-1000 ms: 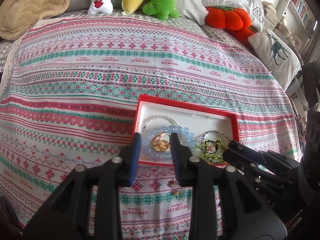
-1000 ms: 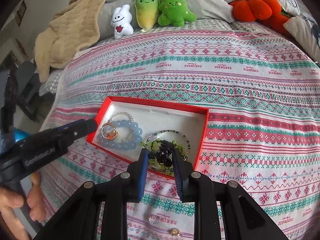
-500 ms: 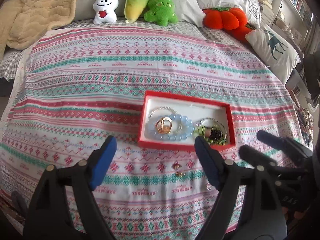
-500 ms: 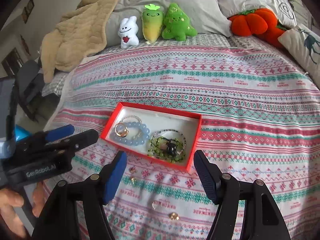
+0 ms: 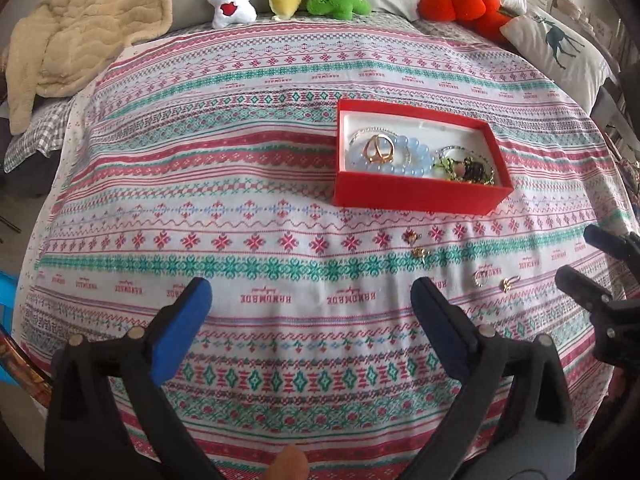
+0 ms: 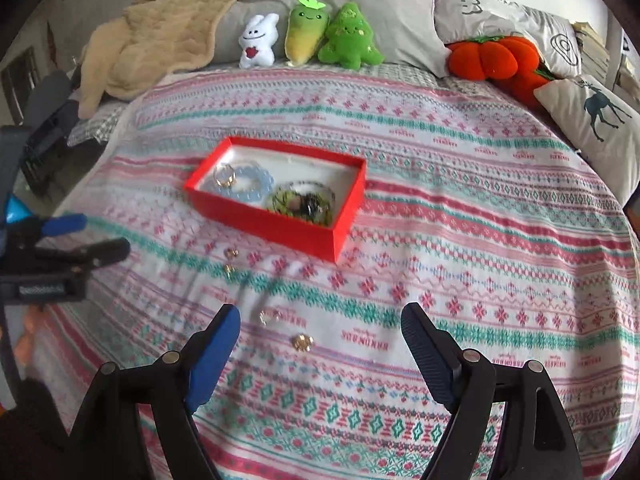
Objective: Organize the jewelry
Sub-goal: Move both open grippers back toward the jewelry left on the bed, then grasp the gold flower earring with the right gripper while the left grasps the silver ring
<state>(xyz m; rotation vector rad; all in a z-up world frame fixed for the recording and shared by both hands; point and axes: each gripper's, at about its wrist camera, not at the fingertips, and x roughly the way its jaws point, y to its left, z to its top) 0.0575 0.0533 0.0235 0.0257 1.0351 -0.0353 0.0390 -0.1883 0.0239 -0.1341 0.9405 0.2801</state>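
Observation:
A red box [image 5: 416, 196] sits on the patterned bedspread and holds a blue bead bracelet [image 5: 412, 158], gold rings [image 5: 378, 150] and a green-and-black bead piece [image 5: 468, 168]. Several small earrings and rings lie loose on the cloth in front of it, such as one gold piece [image 5: 420, 254] and another [image 6: 302, 342]. My left gripper [image 5: 310, 292] hovers well short of the box, its jaws opening wide with nothing between them. My right gripper [image 6: 320, 316] is also opening and empty, above the loose pieces, with the box [image 6: 280, 226] beyond it.
Plush toys [image 6: 304, 36], an orange pumpkin cushion [image 6: 492, 56], a beige blanket [image 5: 72, 36] and a deer pillow [image 6: 596, 116] line the far and right sides of the bed. The bed's edge drops off at the left.
Both grippers have opened and drawn back from the box. The gold rings and the dark bead piece they were closed around now lie in the box.

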